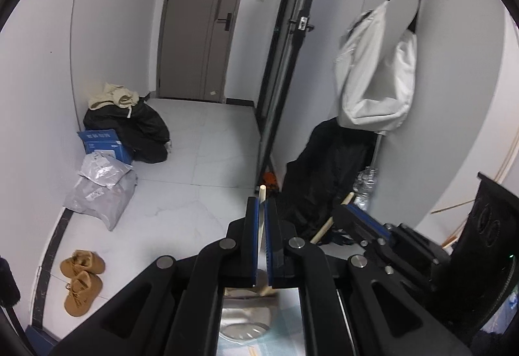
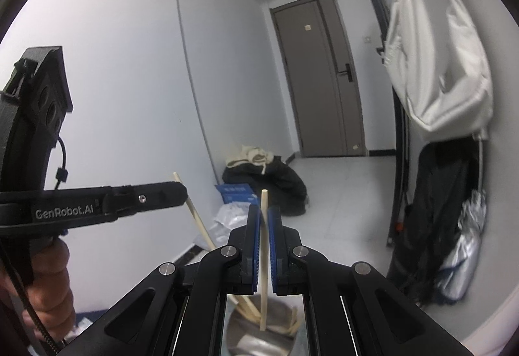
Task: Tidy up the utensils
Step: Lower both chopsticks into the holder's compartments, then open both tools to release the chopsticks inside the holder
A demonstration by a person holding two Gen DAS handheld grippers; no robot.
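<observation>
In the left wrist view my left gripper [image 1: 262, 210] is shut on a pale wooden chopstick [image 1: 262, 192], whose tip sticks up past the blue pads. Below it lies a shiny metal container [image 1: 243, 320] on a light blue mat. To its right my right gripper [image 1: 345, 210] grips a second chopstick [image 1: 324, 231]. In the right wrist view my right gripper [image 2: 264, 210] is shut on its upright chopstick [image 2: 264, 236], above a metal cup [image 2: 246, 339] that holds several more chopsticks. My left gripper [image 2: 181, 190] sits at the left with its slanted chopstick [image 2: 196, 216], a hand [image 2: 48, 278] on its handle.
Both grippers are raised, facing a hallway with a grey door [image 1: 204, 21]. On the floor are a pile of dark clothes [image 1: 142, 132], a blue box [image 1: 103, 141], grey parcels [image 1: 100, 190] and brown shoes [image 1: 81, 281]. A white bag [image 1: 376, 70] and black coat [image 1: 327, 174] hang at the right.
</observation>
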